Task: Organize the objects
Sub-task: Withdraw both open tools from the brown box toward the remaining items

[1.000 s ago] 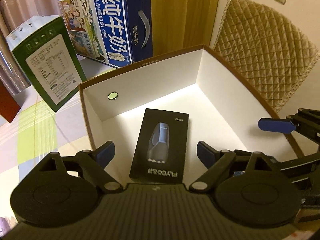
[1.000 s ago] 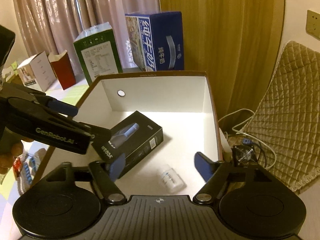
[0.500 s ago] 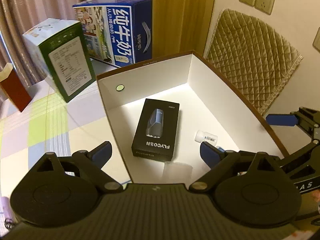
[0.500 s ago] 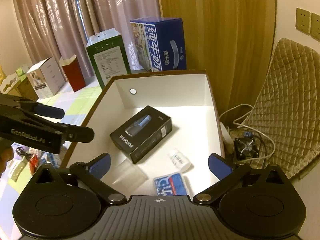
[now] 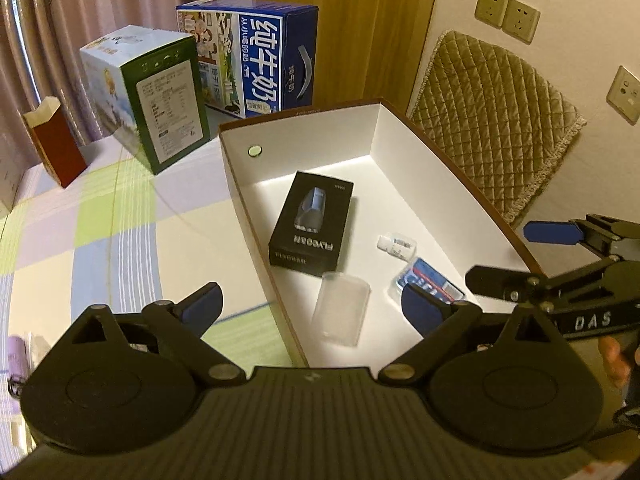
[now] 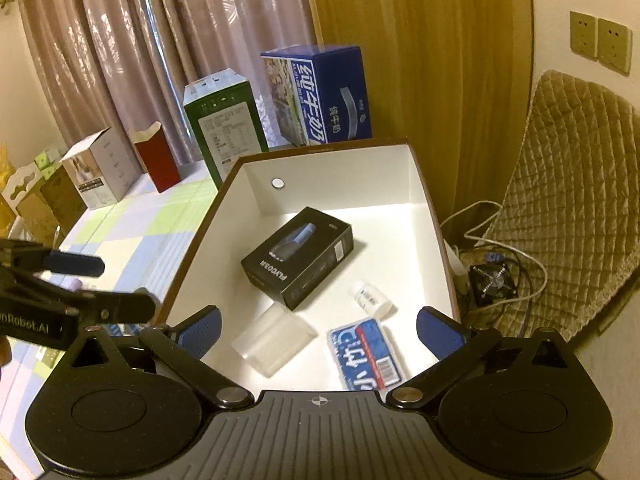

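Note:
A white open box with a brown rim [image 5: 420, 168] [image 6: 420, 216] stands on the table. Inside lie a black FLYCO carton [image 5: 312, 224] [image 6: 298, 256], a small white bottle [image 5: 397, 245] [image 6: 370, 299], a clear plastic case [image 5: 341, 314] [image 6: 274, 340] and a blue-and-white packet [image 5: 430, 282] [image 6: 366, 354]. My left gripper [image 5: 312, 308] is open and empty, above the box's near left wall. My right gripper [image 6: 318, 332] is open and empty, above the box's near end; it also shows at the right of the left wrist view [image 5: 552, 256].
A green carton [image 5: 160, 100] [image 6: 224, 124], a blue milk carton [image 5: 256, 52] [image 6: 324, 92] and a red paper box [image 5: 54, 148] [image 6: 156, 156] stand behind on the checked tablecloth [image 5: 100, 216]. A quilted cushion [image 6: 568, 184], cables and a small fan [image 6: 494, 282] lie right.
Both grippers have pulled back and up from the box, so more of its inside shows. The black carton lies free in the box; nothing is held.

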Demonstrator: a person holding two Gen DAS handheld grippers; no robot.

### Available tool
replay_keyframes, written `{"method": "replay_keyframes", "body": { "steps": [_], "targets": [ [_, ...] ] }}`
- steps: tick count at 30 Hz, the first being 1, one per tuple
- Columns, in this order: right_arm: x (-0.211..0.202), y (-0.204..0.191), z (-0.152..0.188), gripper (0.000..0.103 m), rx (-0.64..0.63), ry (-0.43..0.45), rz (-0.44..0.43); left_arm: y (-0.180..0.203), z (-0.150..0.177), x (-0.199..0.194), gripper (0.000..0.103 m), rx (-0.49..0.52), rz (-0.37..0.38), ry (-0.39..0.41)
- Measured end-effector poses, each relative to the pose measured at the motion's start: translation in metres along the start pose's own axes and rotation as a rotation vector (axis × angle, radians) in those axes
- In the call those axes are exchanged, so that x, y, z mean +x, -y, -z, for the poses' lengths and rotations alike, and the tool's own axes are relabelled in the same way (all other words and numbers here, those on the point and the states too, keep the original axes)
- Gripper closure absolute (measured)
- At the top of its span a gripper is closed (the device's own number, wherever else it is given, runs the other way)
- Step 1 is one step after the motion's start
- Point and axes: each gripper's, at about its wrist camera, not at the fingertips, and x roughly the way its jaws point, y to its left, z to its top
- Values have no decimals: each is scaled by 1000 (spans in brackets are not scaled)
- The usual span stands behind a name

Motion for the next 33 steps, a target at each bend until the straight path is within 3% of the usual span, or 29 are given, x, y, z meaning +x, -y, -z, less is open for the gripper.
{"method": "replay_keyframes", "body": {
  "steps": [17, 33],
  "targets": [
    [-26, -43, 34, 2, 29, -23, -21, -18, 60, -50, 9, -58, 8, -10],
    [-23, -96, 63, 2, 20, -75, -52, -56, 112, -88, 8, -118, -23, -20]
  ]
}}
